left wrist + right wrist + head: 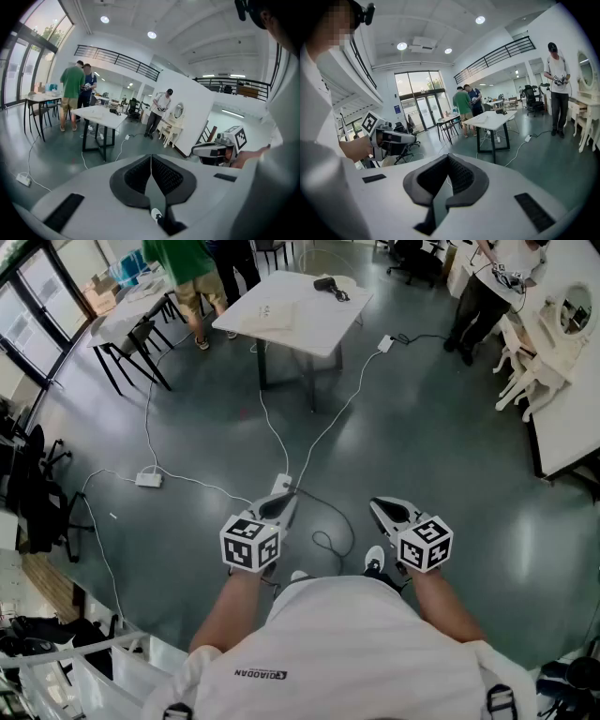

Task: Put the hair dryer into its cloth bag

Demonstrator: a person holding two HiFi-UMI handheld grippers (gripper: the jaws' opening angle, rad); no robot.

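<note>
Grey floor (450,456) spreads wide; the hair dryer (326,284) lies on the white counter (309,332) at top centre (well away); left gripper (285,504) and right gripper (381,509), low centre, have jaws clenched, empty

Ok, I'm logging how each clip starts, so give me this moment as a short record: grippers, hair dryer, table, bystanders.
left gripper: shut, empty, over the floor
right gripper: shut, empty, over the floor
hair dryer: lying on the white table, far from both grippers
white table: also bears a pale flat item, possibly the bag
bystanders: two past the table, one at right
</note>
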